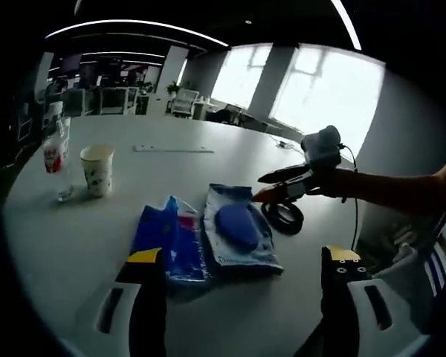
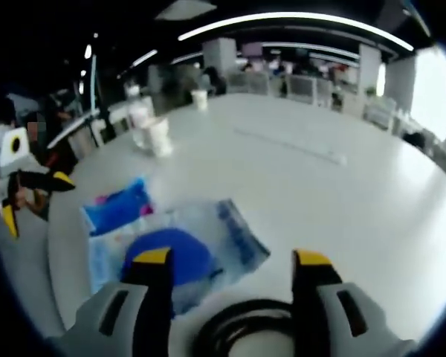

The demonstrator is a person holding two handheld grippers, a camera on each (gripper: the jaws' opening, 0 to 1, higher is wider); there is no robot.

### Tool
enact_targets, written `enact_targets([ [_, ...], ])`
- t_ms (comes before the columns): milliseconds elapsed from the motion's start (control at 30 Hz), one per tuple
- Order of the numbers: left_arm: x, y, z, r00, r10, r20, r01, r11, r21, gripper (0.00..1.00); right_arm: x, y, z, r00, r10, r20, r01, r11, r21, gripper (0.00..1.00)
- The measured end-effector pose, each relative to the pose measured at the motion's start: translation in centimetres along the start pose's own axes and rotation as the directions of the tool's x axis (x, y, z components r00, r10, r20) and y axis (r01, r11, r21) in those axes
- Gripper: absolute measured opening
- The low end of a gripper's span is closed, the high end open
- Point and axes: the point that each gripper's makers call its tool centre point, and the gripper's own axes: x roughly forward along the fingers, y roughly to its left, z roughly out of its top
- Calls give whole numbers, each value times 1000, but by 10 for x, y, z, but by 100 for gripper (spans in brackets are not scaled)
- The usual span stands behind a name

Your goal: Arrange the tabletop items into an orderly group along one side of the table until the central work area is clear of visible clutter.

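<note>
Two soft blue plastic pouches (image 1: 241, 234) lie light, slippery on white counter (image 1: 74, 238); pinch an edge. Left hand-held gripper (image 1: 241, 264) spread; right hand-held gripper (image 2: 230, 260) spread over black cable coil (image 2: 241, 327).

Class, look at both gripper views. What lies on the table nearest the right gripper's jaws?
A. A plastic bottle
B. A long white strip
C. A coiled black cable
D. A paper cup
C: the coiled black cable lies between the open jaws of the right gripper, while the paper cup stands far off across the table.
</note>
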Motion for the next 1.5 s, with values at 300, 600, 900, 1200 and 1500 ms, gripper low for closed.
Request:
enact_targets([
  [300,13,-5,-16,999,31,-22,-35,983,-182,77,11,-2,-8,999,5,-34,-7,999,-47,56],
  [600,23,-9,-30,998,49,-45,-61,945,-322,71,18,-6,-9,999,15,-44,-19,994,-105,51],
  [900,39,-20,-47,995,31,-91,-68,895,-441,63,21,-10,-7,999,10,-48,-18,985,-174,41],
  [1200,53,-31,-54,995,15,-103,-68,843,-533,54,24,-14,-13,996,-5,-85,-19,961,-274,30],
  [1500,65,-30,-60,996,-2,-86,-56,739,-671,41,25,-17,-14,996,-9,-94,-18,958,-287,21],
])
